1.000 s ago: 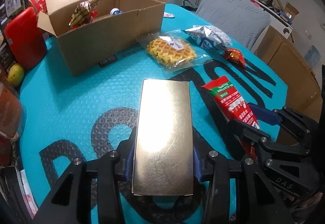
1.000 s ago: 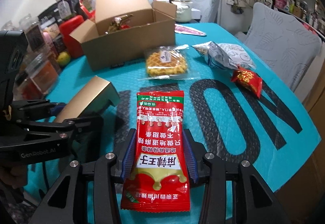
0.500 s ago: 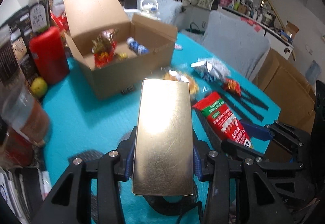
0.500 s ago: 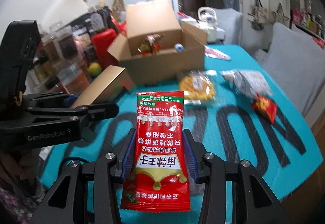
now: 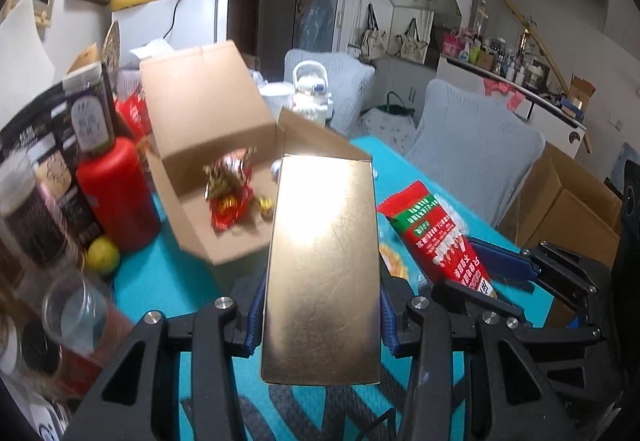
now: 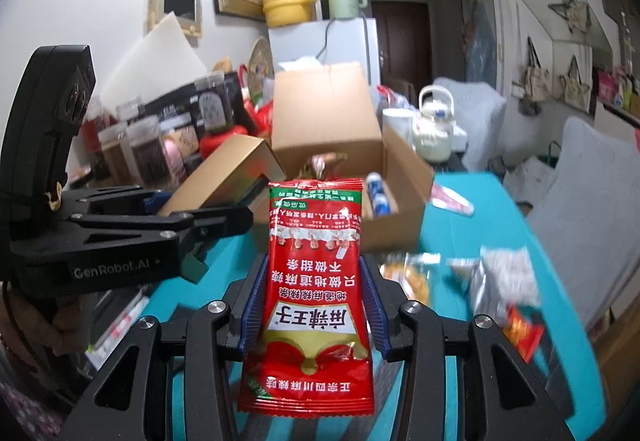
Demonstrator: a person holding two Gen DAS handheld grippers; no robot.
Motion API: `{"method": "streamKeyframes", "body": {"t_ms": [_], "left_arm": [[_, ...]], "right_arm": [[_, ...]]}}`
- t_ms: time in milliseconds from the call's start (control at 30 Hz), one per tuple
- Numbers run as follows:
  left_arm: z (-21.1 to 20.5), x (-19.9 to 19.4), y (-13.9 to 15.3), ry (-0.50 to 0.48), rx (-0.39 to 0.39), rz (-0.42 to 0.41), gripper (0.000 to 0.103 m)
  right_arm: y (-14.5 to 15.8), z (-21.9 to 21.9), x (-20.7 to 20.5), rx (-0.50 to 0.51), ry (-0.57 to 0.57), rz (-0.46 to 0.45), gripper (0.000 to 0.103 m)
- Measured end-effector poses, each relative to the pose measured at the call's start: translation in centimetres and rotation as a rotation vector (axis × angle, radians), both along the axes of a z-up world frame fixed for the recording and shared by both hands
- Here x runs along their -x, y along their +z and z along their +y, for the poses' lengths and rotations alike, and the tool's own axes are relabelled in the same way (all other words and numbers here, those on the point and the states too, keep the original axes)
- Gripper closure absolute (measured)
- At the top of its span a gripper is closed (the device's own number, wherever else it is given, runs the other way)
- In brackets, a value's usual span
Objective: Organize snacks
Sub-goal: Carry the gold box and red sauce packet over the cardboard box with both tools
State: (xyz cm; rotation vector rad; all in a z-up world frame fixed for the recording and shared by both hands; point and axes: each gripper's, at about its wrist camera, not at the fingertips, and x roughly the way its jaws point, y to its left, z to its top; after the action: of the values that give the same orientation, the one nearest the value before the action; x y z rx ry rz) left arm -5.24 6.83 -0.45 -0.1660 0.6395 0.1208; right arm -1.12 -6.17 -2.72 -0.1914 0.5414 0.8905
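My left gripper [image 5: 320, 315] is shut on a shiny gold box [image 5: 324, 261], held above the teal table [image 5: 168, 281] and pointing toward the open cardboard box [image 5: 208, 145]. A few wrapped snacks [image 5: 230, 193] lie inside that carton. My right gripper [image 6: 312, 305] is shut on a red snack packet [image 6: 314, 293] with white print, also raised off the table. In the right wrist view the left gripper [image 6: 224, 221] with the gold box [image 6: 224, 169] is at the left, and the cardboard box [image 6: 332, 129] stands behind the packet. The left wrist view shows the red packet [image 5: 436, 237] at the right.
A red bottle [image 5: 116, 193], a yellow-green fruit [image 5: 103, 255] and jars [image 5: 24, 209] crowd the table's left side. A waffle pack [image 6: 408, 281], a silver bag [image 6: 504, 277] and a small red packet [image 6: 524, 333] lie on the table at right. A white kettle [image 5: 310, 93] and grey chairs [image 5: 472, 145] stand behind.
Both grippers have risen off the table with their loads and tilted up, closing in on the cardboard box. More of the room now shows. Grips are unchanged.
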Motion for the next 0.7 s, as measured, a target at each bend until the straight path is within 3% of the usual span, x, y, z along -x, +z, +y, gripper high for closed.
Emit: {"method": "streamKeyframes", "body": {"t_ms": [700], "left_arm": [[5.9,-9.9,4.4,0.061,-0.019,-0.159,0.058]], "right_arm": [[4.7,6.2,-10.3,-0.057,0.01,-0.091,0.059]]}}
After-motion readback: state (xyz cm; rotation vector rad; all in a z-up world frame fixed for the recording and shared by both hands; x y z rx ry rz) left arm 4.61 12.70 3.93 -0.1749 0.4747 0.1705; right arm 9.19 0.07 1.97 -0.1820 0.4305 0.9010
